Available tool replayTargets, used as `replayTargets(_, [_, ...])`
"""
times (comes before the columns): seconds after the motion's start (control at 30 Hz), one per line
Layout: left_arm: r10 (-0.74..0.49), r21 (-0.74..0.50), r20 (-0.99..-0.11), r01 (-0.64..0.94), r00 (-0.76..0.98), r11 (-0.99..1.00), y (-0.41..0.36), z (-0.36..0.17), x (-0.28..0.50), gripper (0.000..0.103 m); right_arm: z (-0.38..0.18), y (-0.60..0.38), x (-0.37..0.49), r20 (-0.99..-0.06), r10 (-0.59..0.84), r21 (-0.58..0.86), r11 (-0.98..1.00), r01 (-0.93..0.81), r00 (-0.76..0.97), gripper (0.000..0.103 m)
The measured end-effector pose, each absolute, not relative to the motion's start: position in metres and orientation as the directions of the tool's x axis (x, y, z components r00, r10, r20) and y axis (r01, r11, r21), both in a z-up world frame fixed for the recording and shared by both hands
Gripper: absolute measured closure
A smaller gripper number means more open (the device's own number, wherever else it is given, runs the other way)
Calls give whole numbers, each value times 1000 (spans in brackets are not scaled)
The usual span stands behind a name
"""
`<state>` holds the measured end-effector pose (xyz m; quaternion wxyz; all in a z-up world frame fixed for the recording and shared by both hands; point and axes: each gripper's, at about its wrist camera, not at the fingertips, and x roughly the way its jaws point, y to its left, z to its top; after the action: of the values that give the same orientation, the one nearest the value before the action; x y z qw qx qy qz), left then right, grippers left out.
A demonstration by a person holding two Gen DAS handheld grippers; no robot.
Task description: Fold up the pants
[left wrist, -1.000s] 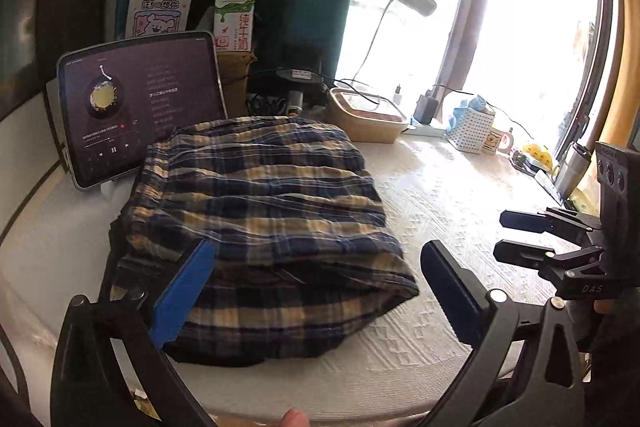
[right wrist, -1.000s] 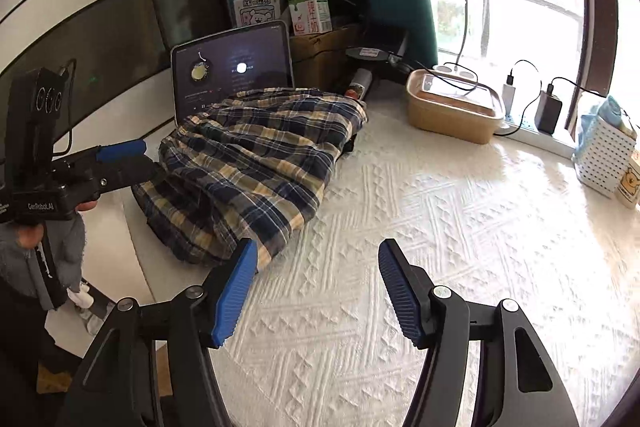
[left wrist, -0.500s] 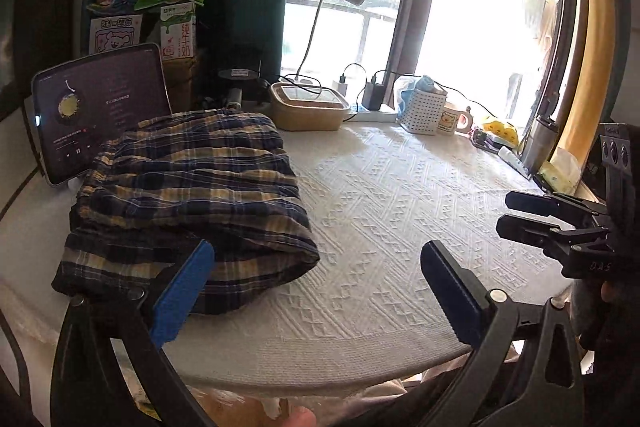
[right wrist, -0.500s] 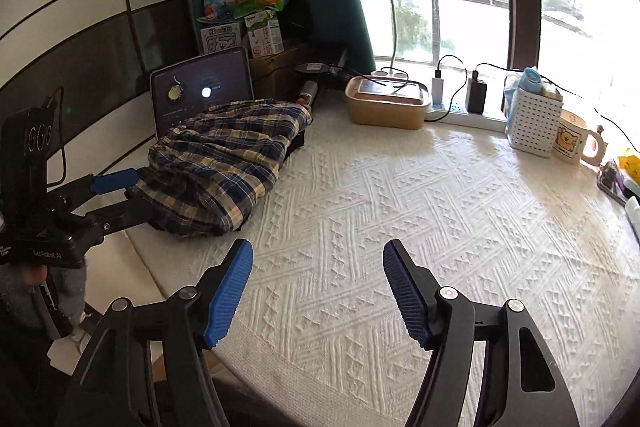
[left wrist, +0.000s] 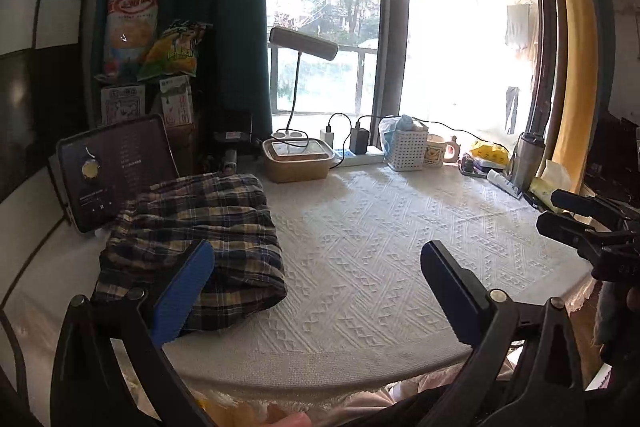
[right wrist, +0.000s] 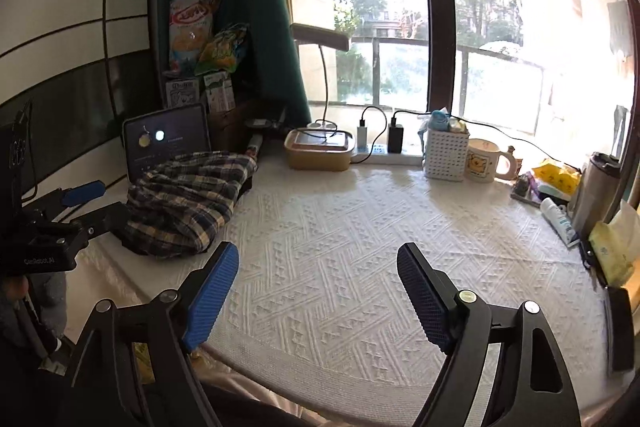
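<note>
The plaid pants [left wrist: 196, 227] lie folded in a thick bundle at the left side of the white textured tablecloth [left wrist: 380, 235]; they also show in the right wrist view [right wrist: 188, 203]. My left gripper [left wrist: 316, 291] is open and empty, held at the table's front edge, right of and behind the bundle. My right gripper [right wrist: 316, 299] is open and empty over the front of the cloth. Each gripper shows in the other's view: the right one [left wrist: 580, 215] at the far right, the left one [right wrist: 84, 203] at the far left beside the pants.
A tablet [left wrist: 112, 171] leans behind the pants. Snack bags [left wrist: 156, 31] and boxes stand at the back left. A tan lidded box [left wrist: 298, 159], desk lamp [left wrist: 302, 45], power strip, white basket [left wrist: 406, 151], mug [left wrist: 438, 151], flask [left wrist: 528, 159] and tissues line the window side.
Both grippers have pulled back and up from the pants toward the table's front edge. The folded bundle stays in place and now looks smaller and further left in both views.
</note>
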<state>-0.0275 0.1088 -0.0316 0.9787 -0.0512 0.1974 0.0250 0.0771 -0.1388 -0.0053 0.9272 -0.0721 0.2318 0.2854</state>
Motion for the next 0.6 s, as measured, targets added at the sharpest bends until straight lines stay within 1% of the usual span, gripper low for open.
replayTargets(0.13, [47, -80, -373, -82, 927, 993, 101, -24, -34, 1, 7, -149, 63, -438, 481, -12, 842, -540, 760, 16])
replayTargets(0.3, [24, -110, -332, -64, 943, 992, 98, -14, -43, 1, 17, -158, 49, -399, 458, -28, 860, -510, 794, 12])
replayTargets(0.37, [23, -114, -319, -62, 948, 991, 98, -13, -45, 1, 21, -162, 44, -379, 456, -27, 865, -502, 806, 7])
replayTargets(0.47, [47, -106, -317, -85, 947, 991, 99, -13, -46, 1, 28, -165, 35, -342, 457, -28, 868, -495, 821, 1])
replayTargets(0.6, [73, -108, -319, -113, 945, 988, 102, -14, -47, 1, 30, -165, 30, -326, 451, -41, 871, -489, 831, 0])
